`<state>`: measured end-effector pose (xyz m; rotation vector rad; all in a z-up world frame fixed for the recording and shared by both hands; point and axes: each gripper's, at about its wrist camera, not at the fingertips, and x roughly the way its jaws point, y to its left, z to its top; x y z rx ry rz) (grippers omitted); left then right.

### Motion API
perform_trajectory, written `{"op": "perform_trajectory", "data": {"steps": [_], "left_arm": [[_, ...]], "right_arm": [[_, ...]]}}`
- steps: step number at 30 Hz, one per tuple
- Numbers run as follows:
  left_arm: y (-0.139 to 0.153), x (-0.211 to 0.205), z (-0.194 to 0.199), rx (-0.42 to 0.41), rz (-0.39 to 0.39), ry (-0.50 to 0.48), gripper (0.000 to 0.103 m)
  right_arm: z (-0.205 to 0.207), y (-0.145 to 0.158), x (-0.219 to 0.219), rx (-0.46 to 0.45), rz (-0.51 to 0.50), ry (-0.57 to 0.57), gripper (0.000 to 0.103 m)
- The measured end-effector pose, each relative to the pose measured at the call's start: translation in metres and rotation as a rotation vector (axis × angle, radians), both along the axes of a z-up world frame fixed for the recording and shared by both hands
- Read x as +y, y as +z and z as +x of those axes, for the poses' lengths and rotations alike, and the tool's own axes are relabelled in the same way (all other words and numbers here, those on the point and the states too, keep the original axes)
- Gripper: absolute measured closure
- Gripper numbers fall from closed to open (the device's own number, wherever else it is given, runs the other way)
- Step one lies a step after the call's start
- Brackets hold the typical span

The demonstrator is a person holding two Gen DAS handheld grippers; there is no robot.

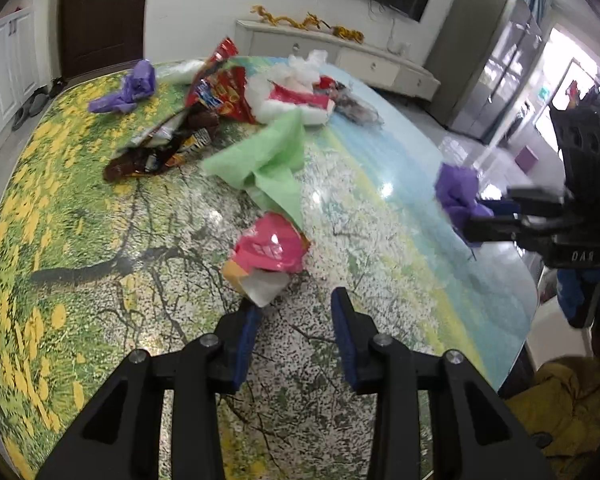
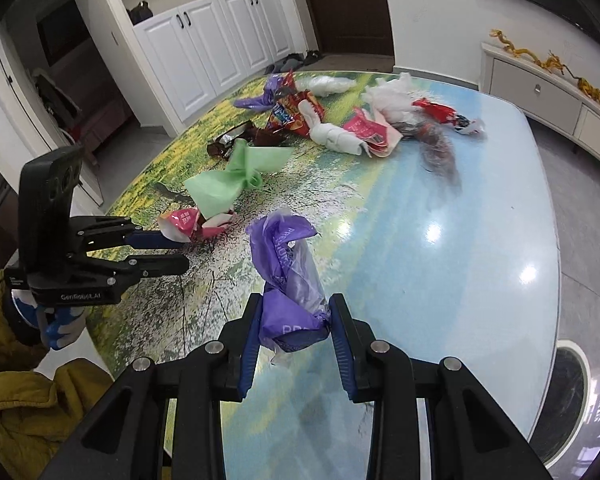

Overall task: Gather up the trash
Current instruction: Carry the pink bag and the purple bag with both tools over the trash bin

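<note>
The right hand-held gripper (image 2: 294,322) squeezes the purple bag (image 2: 288,280) low in the frame, while the open left hand-held gripper (image 1: 294,320) should slide around the pink wrapper (image 1: 270,248) before closing.

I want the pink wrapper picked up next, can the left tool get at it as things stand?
Probably yes. The left tool is open, and the pink wrapper lies just past its tips with nothing between. A green bag touches its far side only.
</note>
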<state>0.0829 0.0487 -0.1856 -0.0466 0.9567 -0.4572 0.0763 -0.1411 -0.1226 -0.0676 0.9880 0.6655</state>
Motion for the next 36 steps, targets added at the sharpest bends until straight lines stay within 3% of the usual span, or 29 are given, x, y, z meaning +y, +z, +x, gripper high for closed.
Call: {"op": "perform_trajectory", "data": {"steps": [1, 3, 5, 7, 11, 14, 16, 18, 21, 24, 28, 36], "left_arm": [[0.001, 0.002, 0.002, 0.004, -0.009, 0.012, 0.067], [0.003, 0.005, 0.004, -0.003, 0.003, 0.039, 0.053], [0.004, 0.009, 0.007, -0.016, 0.016, 0.069, 0.046], [0.006, 0.011, 0.011, -0.023, 0.001, 0.074, 0.046], [0.004, 0.005, 0.024, -0.042, 0.056, 0.079, 0.046], [-0.001, -0.004, 0.029, -0.041, 0.078, 0.05, 0.048], [-0.004, -0.013, 0.028, -0.046, 0.11, 0.02, 0.064], [-0.005, -0.019, 0.028, -0.052, 0.128, 0.002, 0.071], [-0.003, -0.021, 0.032, -0.016, 0.093, -0.001, 0.072], [0.01, -0.018, 0.04, 0.011, 0.005, 0.008, 0.072], [0.031, -0.01, 0.053, 0.05, -0.185, 0.039, 0.073], [0.039, -0.059, 0.03, 0.048, -0.159, -0.103, 0.073]], "right_arm": [[-0.002, 0.001, -0.005, -0.002, 0.01, -0.008, 0.072], [-0.006, 0.002, -0.014, -0.008, 0.026, -0.025, 0.072], [-0.008, 0.003, -0.022, -0.013, 0.033, -0.041, 0.072], [-0.012, 0.003, -0.032, -0.014, 0.048, -0.062, 0.072], [-0.012, -0.001, -0.048, -0.003, 0.063, -0.101, 0.072], [-0.013, -0.003, -0.057, 0.004, 0.073, -0.13, 0.072], [-0.013, -0.003, -0.062, 0.003, 0.081, -0.144, 0.072], [-0.014, -0.003, -0.065, 0.002, 0.084, -0.154, 0.072], [-0.013, -0.003, -0.071, 0.002, 0.092, -0.17, 0.072], [-0.012, -0.003, -0.076, 0.0, 0.105, -0.179, 0.072], [-0.011, -0.005, -0.082, -0.002, 0.122, -0.194, 0.072], [-0.016, -0.002, -0.108, -0.021, 0.147, -0.25, 0.072]]}}
